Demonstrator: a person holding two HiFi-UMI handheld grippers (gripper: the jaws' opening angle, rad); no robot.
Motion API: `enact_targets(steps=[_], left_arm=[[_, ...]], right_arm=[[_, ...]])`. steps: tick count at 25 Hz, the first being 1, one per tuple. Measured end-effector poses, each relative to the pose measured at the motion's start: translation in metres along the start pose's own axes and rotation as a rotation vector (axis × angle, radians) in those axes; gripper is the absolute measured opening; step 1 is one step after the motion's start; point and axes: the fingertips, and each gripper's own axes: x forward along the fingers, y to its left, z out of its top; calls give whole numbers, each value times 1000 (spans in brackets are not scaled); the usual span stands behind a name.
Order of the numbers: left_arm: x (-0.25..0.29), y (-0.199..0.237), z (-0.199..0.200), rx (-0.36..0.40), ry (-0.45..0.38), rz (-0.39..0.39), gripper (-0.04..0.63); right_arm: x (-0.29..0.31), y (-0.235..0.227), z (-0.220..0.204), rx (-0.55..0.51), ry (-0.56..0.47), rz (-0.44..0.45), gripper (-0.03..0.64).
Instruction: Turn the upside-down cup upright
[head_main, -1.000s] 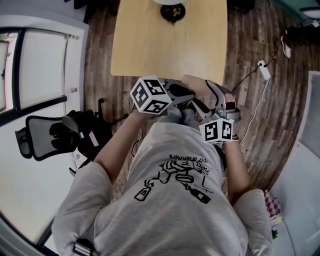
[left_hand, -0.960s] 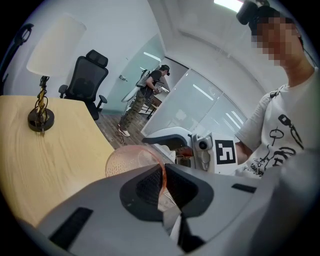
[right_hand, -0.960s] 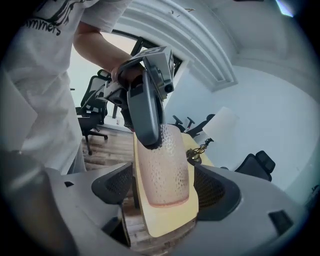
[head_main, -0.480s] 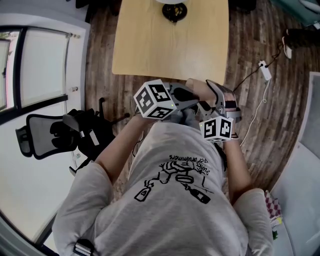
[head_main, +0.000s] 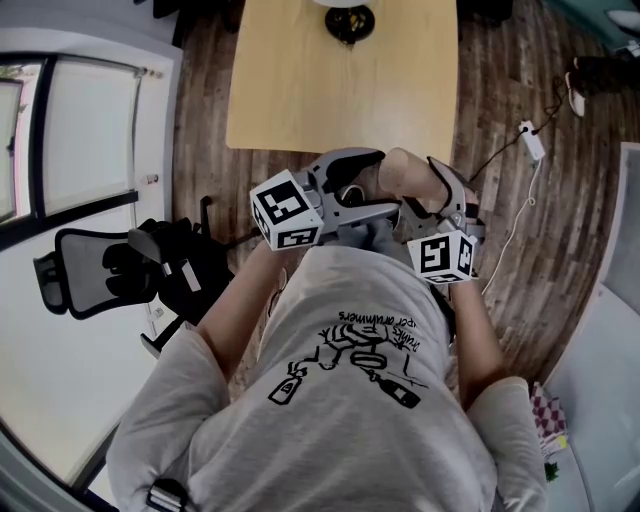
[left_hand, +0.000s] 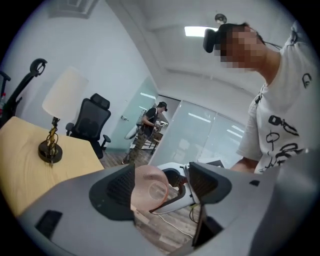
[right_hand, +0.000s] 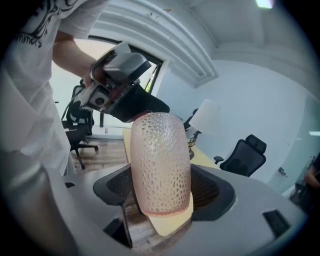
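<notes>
A pink, dimpled cup (right_hand: 160, 160) stands between the pads of my right gripper (right_hand: 165, 190), which is shut on its sides. Its rim edge lies nearest the camera and its rounded end points away. In the head view the cup (head_main: 405, 175) is held in front of the person's chest, off the table, by the right gripper (head_main: 428, 195). My left gripper (head_main: 372, 183) faces it from the left, and its jaws have just been opening. In the left gripper view the cup's round end (left_hand: 147, 192) shows between the spread jaws of the left gripper (left_hand: 162, 187); the pads do not press on it.
A light wooden table (head_main: 340, 90) lies ahead with a lamp's dark base (head_main: 348, 20) at its far edge. A black office chair (head_main: 110, 270) stands to the left. A power strip and cable (head_main: 527, 140) lie on the plank floor at the right.
The left gripper's jaws, shut near the cup before, now stand spread apart, and its marker cube has swung to the left. The cup stays in the right gripper and shows more fully.
</notes>
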Motion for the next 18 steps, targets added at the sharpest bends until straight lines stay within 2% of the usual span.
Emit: enact_targets(steps=[2, 5, 9, 10, 12, 18], left_arm=[[-3, 6, 1, 44, -21, 41, 362], [-2, 12, -6, 113, -18, 82, 380], [8, 12, -9, 121, -42, 73, 383], [11, 11, -9, 119, -51, 65, 383], [16, 8, -8, 127, -61, 53, 383], [26, 8, -7, 163, -66, 40, 383]], right_arm=[[-3, -3, 4, 69, -42, 4, 347], [-7, -4, 18, 180, -135, 26, 348], [-17, -5, 37, 480, -360, 122, 348], [-20, -5, 39, 527, -394, 142, 347], [-22, -3, 40, 555, -425, 158, 347], [-19, 0, 37, 544, -418, 172, 347]])
